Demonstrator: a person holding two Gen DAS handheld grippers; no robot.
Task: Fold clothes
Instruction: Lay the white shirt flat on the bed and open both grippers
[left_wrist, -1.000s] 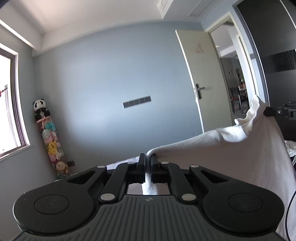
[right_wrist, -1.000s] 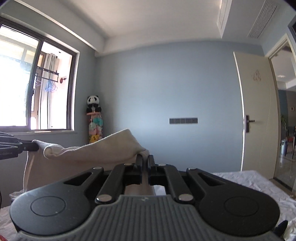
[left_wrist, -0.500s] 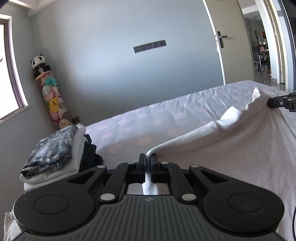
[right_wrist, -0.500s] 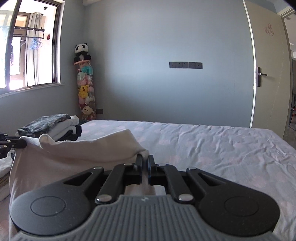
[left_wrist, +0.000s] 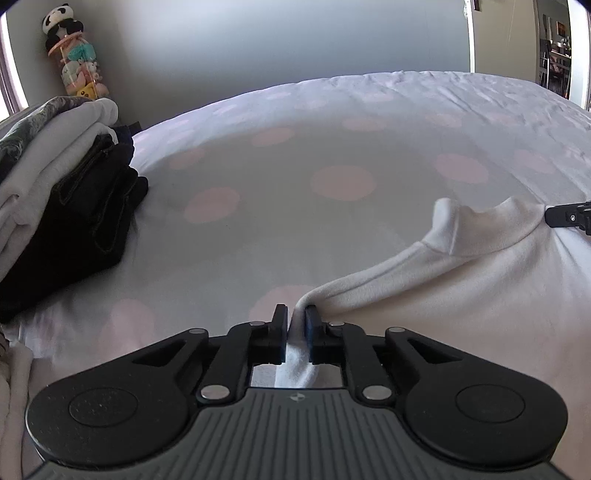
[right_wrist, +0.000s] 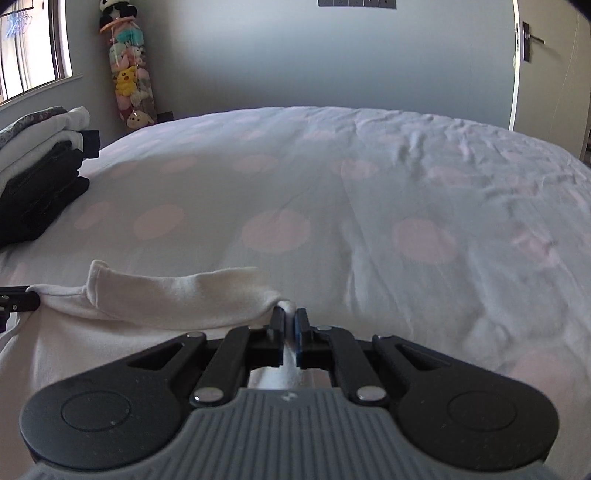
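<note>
- While I hold the white garment (left_wrist: 461, 280) over the dotted bedsheet (right_wrist: 332, 192), my left gripper (left_wrist: 295, 317) pinches one shoulder
- my right gripper (right_wrist: 290, 319) pinches the other

Garment (left_wrist: 461, 280) lay on the bed (left_wrist: 332, 147) between both grippers, clothes stack (left_wrist: 62, 177) far left, toy column (right_wrist: 129, 74) behind it

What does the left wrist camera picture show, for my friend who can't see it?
The left gripper is shut on the edge of a white garment, held over a bed with pink dots. The right gripper pinches its far corner, and folded clothes are stacked on the left.
</note>
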